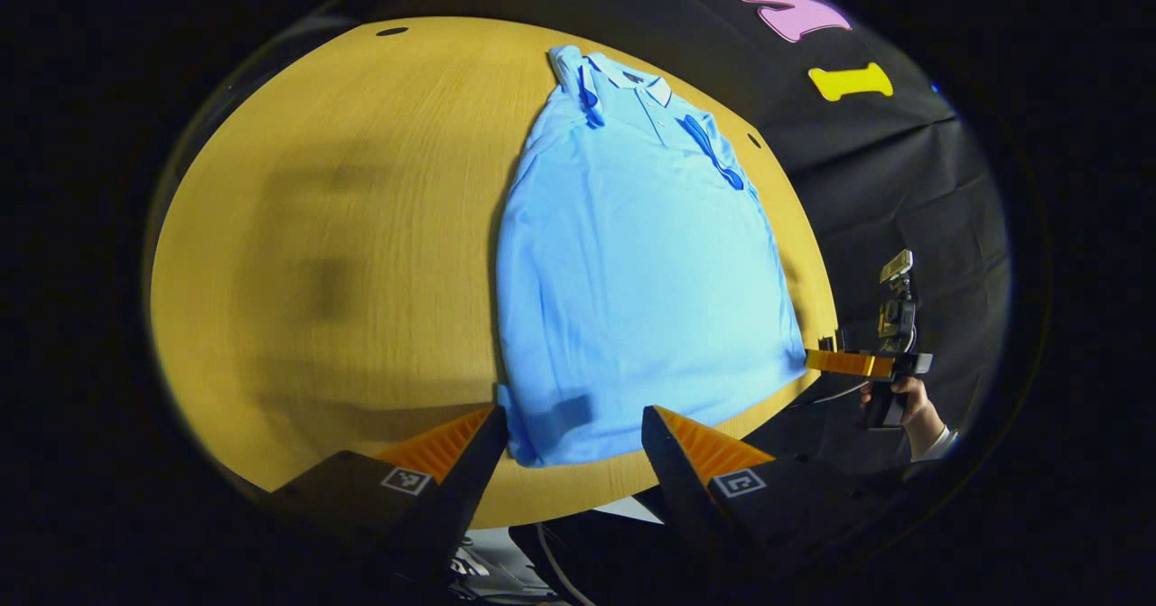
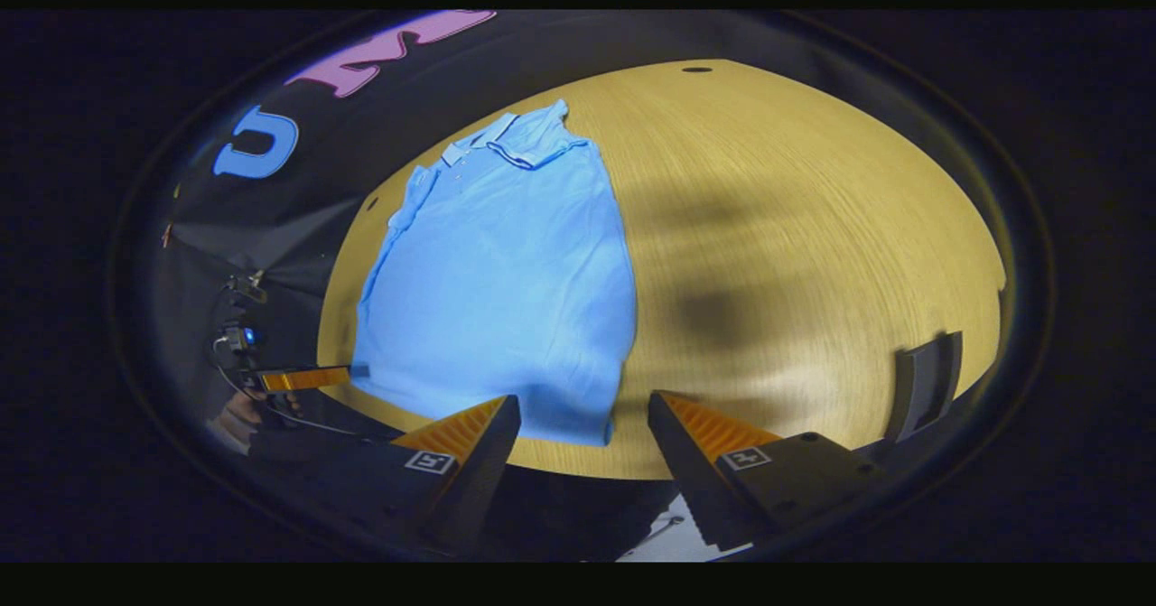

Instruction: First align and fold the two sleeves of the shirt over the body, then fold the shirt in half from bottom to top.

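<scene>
Since both sleeves already lie over the body, each gripper should pinch one hem corner squarely and lift together. The left gripper (image 1: 571,425) and right gripper (image 2: 582,416) are wide open, holding nothing. The light-blue polo shirt (image 1: 632,272) lies flat on the tabletop (image 1: 361,227), long axis running away, collar far, hem near.

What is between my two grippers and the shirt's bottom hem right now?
Nothing visible. The left gripper and right gripper are both open at the shirt's bottom corners, with just bare table around the hem.
</scene>
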A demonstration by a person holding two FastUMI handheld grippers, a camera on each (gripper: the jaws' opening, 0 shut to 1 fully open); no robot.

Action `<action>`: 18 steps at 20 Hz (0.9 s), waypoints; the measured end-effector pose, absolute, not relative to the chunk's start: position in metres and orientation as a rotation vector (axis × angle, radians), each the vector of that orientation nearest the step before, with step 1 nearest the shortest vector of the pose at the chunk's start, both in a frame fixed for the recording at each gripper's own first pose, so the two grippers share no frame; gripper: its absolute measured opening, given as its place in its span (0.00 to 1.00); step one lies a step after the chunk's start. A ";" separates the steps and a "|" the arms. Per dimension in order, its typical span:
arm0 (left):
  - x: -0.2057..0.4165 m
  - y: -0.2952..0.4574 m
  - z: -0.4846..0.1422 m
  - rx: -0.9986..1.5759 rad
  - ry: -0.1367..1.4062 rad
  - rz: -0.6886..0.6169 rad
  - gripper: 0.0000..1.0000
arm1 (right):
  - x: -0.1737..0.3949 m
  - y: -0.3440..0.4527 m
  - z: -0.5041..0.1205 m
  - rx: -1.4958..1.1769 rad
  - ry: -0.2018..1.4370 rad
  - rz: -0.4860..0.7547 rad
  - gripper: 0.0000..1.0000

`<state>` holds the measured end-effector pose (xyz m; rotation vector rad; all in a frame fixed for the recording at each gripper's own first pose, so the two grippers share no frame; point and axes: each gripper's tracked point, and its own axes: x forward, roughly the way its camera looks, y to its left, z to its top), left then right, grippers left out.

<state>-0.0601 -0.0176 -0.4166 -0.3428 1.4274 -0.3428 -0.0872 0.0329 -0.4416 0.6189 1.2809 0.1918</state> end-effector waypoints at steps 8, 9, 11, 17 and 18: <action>-0.080 -0.055 -0.435 -0.263 1.484 -0.433 0.41 | -0.085 0.051 -0.460 0.575 1.378 0.228 0.36; -0.082 -0.061 -0.434 -0.275 1.485 -0.453 0.34 | -0.082 0.054 -0.457 0.610 1.385 0.238 0.24; -0.077 -0.062 -0.434 -0.261 1.476 -0.458 0.11 | -0.079 0.060 -0.463 0.645 1.388 0.235 0.08; -0.046 -0.063 -0.398 -0.323 1.330 -0.499 0.06 | -0.053 0.080 -0.430 0.892 1.278 0.303 0.04; -0.037 -0.061 -0.393 -0.322 1.304 -0.499 0.06 | -0.047 0.083 -0.420 0.904 1.250 0.330 0.03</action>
